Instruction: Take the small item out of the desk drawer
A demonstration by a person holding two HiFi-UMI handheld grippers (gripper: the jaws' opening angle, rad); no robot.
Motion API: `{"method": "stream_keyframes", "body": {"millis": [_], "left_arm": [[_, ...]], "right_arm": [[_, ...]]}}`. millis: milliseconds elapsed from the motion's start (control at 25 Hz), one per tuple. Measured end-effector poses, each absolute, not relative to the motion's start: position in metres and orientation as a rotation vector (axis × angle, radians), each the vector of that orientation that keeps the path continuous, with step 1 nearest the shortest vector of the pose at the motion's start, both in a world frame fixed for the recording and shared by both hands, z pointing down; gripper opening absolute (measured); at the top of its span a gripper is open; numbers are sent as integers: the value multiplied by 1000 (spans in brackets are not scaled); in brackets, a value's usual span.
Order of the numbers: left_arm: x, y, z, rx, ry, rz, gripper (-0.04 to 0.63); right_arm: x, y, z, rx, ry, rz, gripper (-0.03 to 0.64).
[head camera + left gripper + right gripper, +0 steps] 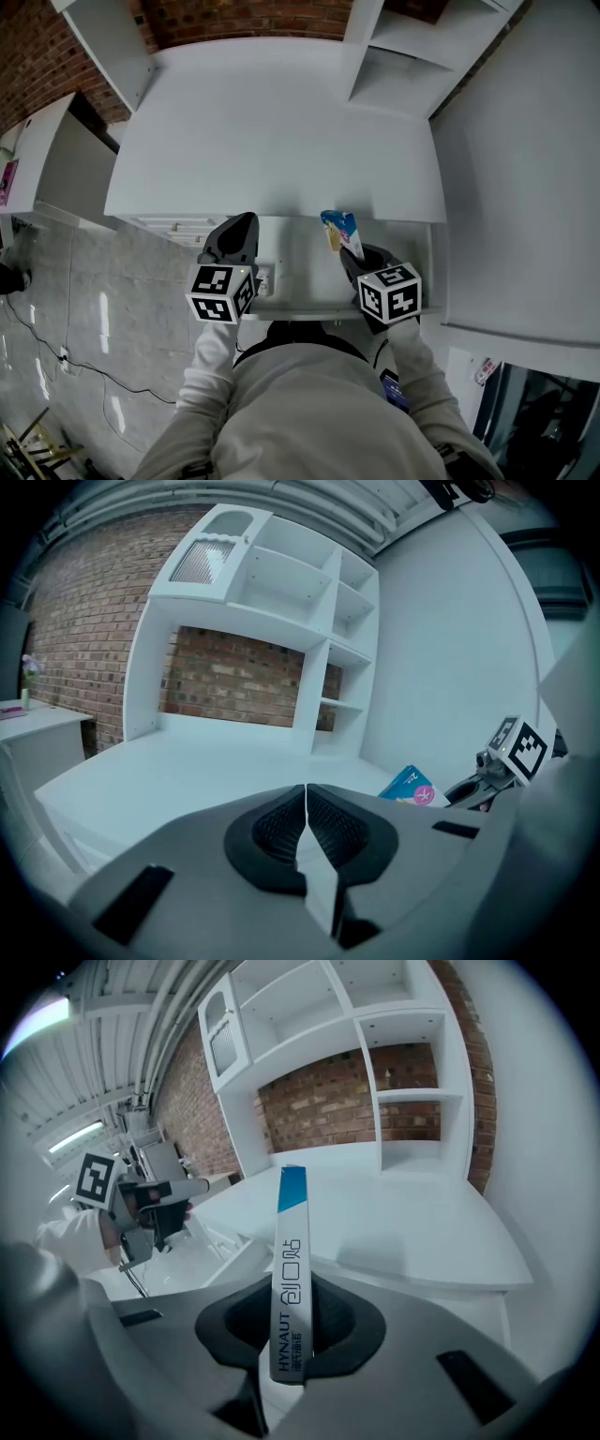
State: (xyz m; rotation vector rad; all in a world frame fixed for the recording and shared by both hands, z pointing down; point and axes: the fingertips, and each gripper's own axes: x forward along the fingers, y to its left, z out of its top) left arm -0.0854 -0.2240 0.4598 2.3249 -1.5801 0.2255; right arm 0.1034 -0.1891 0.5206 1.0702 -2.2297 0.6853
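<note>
Pale sleeves (pixel 211 375) fill the bottom of the head view, and past them each hand holds a gripper out over the open drawer (pixel 295 258) under the white desk top (pixel 281 131). From up there the left gripper (pixel 244 220) is just a dark hump at the drawer's left end, and you can't see how its jaws stand. Its own view settles it: the two ribbed pads are pressed together tip to tip, with nothing between them.

The right gripper (pixel 349 251) sits at the drawer's right side, pinching a small box (pixel 339 230). The head view shows the box's flat face, blue and yellow, standing up from the jaws close to the desk's front edge. The right gripper view shows what that one hides: the box edge-on, a thin white strip with dark lettering and a blue band at its far end. Its lower part is clamped between the two pads and the rest sticks out well beyond the fingertips, tilted up towards the shelf unit (pixel 375 1063) and brick wall (pixel 319 1101).

The left gripper view catches the same box from the side, a blue corner with a pink spot, held just off the desk top's right end.
</note>
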Motion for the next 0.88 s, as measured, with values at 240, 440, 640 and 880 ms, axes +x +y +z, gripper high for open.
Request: {"method": "stream_keyframes", "body": {"millis": [240, 440, 640, 880], "left_arm": [[-85, -227, 457, 2345, -1561, 229, 23], [-83, -226, 457, 2358, -1548, 233, 23], [-83, -226, 454, 2374, -1533, 230, 23], [-80, -227, 452, 2390, -1516, 233, 23]], "right_arm": [[104, -194, 494, 1145, -2290, 682, 87], [107, -195, 475, 1215, -2335, 670, 87], [113, -197, 459, 1293, -2364, 657, 87], [123, -199, 438, 1384, -2402, 643, 87]]}}
